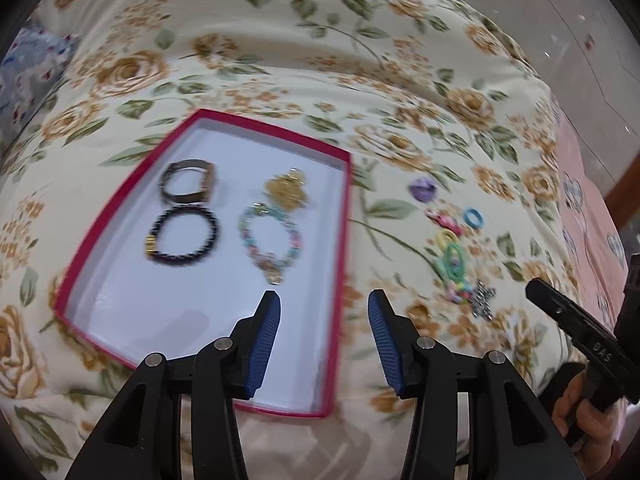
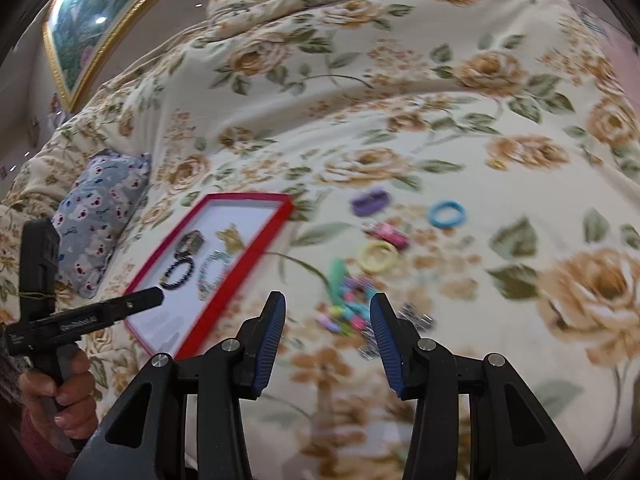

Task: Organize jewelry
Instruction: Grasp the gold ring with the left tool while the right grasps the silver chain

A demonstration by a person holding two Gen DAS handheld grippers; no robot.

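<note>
While both tools gape empty, red-rimmed box holds four bracelets.

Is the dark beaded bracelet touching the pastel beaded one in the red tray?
Apart. The left wrist view shows bare white tray floor between the dark beaded bracelet and pastel one.

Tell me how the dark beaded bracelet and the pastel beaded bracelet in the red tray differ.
The dark beaded bracelet is near-black with a small gold accent; the pastel beaded bracelet mixes pink, blue and green beads. The dark one lies as a round loop, while the pastel one narrows to a point with a gold charm. Both lie flat, side by side, in the red tray.
</note>
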